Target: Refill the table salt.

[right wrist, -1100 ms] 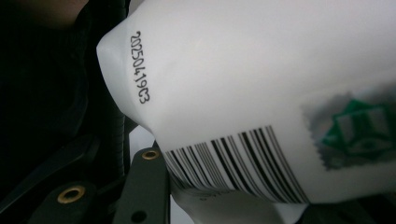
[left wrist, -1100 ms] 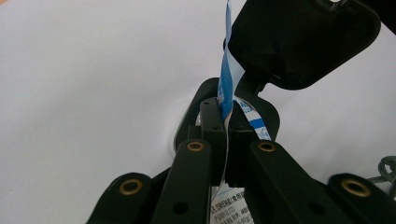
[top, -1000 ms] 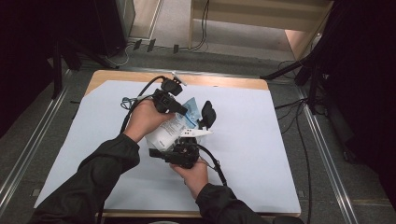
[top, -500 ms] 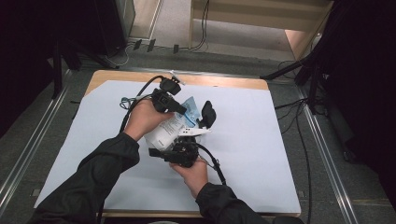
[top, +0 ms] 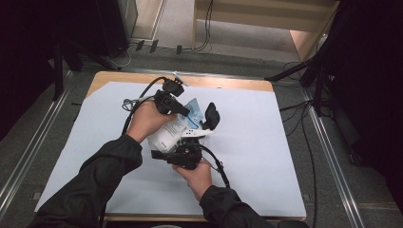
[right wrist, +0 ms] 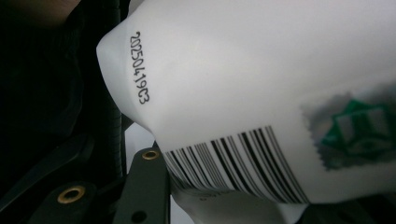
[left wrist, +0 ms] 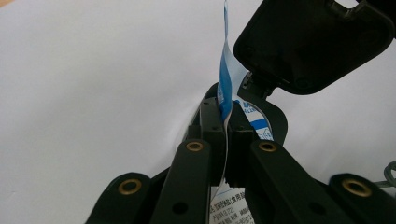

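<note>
The left claw point(left wrist: 227, 140) is pinching the blue top edge of a white pouch point(top: 167, 133); the right claw point(top: 187, 153) is gripping its bottom, which is showing a barcode and "2025041903".

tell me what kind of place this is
Probably a lab or recording workspace, not a home: a wooden table covered by a white sheet, metal rails on the grey floor beside it, and loose cables running behind.

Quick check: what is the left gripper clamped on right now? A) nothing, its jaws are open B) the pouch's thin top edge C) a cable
B: in the left gripper view, the left gripper has its jaws closed on the thin blue-and-white edge of the pouch.
</note>
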